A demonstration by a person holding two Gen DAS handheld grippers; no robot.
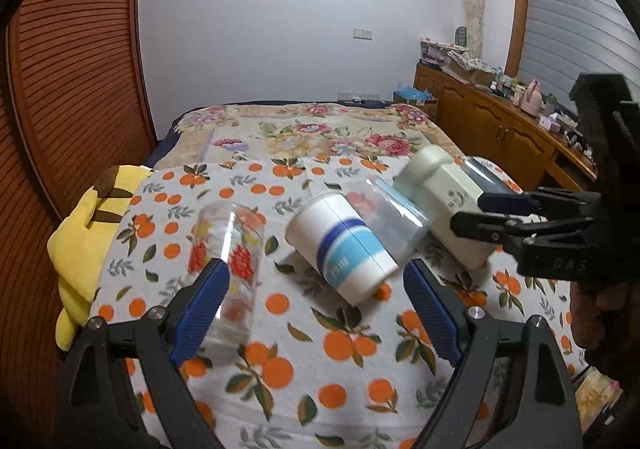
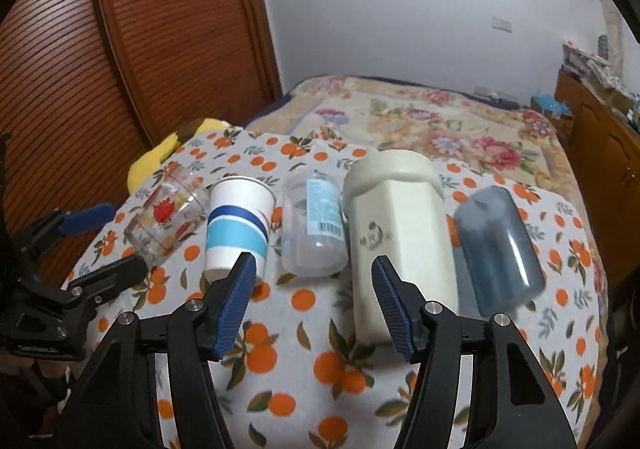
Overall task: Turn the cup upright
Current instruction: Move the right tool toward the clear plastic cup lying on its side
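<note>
From the left wrist view, the left gripper [image 1: 316, 289] has its jaws spread wide apart and holds nothing; its left blue pad overlaps the flowered glass [image 1: 230, 245], though whether they touch cannot be told. The paper cup [image 1: 340, 245], white with blue bands, lies on its side on the orange-print cloth [image 1: 280, 369], taken here as the landmark, with its base toward the upper left and its mouth toward the lower right, between the two blue pads and beyond them. Just right of the paper cup lies a clear plastic cup [image 1: 384, 217], then a cream bottle [image 1: 444, 201], with a dark blue cup [image 1: 484, 173] past that. The right gripper [image 1: 476, 215] reaches in from the right beside the cream bottle, its jaws somewhat apart. A yellow plush toy [image 1: 84, 241] sits far left of the paper cup. From the right wrist view, the right gripper [image 2: 314, 301] shows wide-open, empty jaws. Here the paper cup [image 2: 236, 225] lies just beyond the left pad; to its right are the clear plastic cup [image 2: 314, 225], cream bottle [image 2: 400, 241] and dark blue cup [image 2: 500, 245], all on their sides. The flowered glass [image 2: 168, 213] lies left of the paper cup, and the left gripper [image 2: 108, 245] is at its near side, jaws apart.
</note>
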